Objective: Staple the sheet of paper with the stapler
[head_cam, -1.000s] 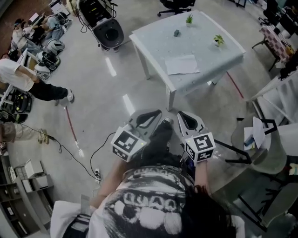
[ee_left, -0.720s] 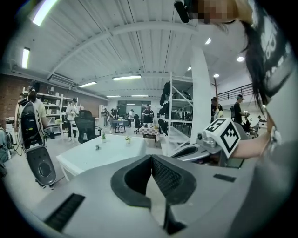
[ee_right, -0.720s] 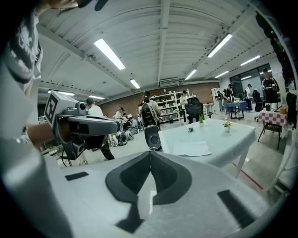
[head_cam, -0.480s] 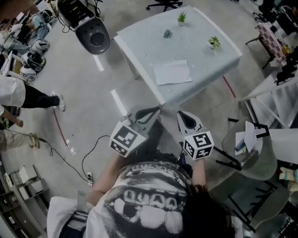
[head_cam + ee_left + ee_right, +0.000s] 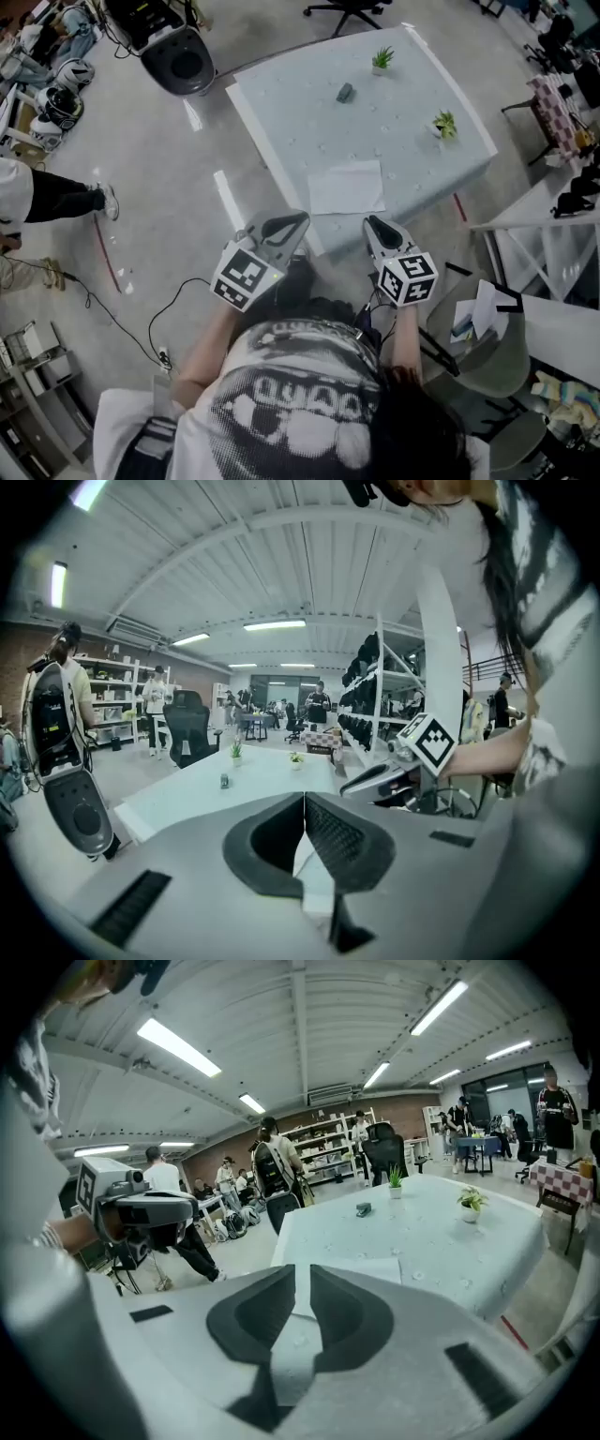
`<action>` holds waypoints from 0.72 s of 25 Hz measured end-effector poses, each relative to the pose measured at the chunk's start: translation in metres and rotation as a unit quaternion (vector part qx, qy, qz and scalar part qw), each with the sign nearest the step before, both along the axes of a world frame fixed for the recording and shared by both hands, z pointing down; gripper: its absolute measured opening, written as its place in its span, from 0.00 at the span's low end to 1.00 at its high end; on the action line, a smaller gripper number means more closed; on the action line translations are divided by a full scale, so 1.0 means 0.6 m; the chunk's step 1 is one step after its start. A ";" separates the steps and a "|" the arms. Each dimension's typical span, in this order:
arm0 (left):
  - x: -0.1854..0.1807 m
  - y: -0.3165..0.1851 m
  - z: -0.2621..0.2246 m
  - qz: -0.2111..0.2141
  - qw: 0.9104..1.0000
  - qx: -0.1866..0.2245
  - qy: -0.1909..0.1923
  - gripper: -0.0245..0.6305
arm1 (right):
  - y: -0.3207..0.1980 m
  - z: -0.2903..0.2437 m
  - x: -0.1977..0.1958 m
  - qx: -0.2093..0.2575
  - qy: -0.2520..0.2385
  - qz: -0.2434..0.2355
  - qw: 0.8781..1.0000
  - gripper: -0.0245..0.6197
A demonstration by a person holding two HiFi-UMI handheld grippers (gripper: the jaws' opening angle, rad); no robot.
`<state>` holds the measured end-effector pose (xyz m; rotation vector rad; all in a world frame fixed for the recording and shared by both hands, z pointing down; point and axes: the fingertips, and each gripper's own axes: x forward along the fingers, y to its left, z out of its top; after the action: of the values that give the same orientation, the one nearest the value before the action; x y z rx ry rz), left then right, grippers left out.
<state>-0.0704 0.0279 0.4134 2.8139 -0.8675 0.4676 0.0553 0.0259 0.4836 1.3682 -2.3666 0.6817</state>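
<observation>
Across the upper middle of the head view stands one pale worktop [image 5: 281, 112], tilted in the frame, with its near corner toward the person. Below it, at centre frame, two grippers are held side by side in front of the chest, short of the worktop edge and aimed at it, which reads as an approach before any grasp. The left gripper [image 5: 298, 218] has its jaws pressed together on nothing. The right gripper [image 5: 372, 223] has jaws that have just been opening; they stand slightly apart and empty, probably readied for a pick. One sheet of paper [image 5: 347, 187] lies flat near the worktop's lower edge, the easiest spot to reach. Two small potted plants [image 5: 382, 59] [image 5: 444, 124] sit toward the upper right, clear of the work. One stapler [image 5: 345, 92] rests well beyond the sheet, near the top, untouched.
</observation>
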 end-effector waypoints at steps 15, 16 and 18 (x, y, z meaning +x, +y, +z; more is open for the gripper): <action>0.078 -0.135 0.002 -0.037 0.999 -0.004 -0.008 0.04 | -0.218 0.111 0.123 -0.078 0.049 -0.003 0.996 0.20; 0.081 -0.142 0.005 -0.050 0.999 -0.006 -0.010 0.04 | -0.230 0.131 0.126 -0.092 0.055 -0.013 0.994 0.22; 0.086 -0.154 0.008 -0.084 0.996 -0.013 -0.013 0.04 | -0.247 0.174 0.131 -0.125 0.069 -0.034 0.989 0.27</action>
<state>-0.0185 -0.0644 0.4184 2.6873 -1.0831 0.4872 0.1339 -0.1222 0.5881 1.1819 -2.1286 0.8051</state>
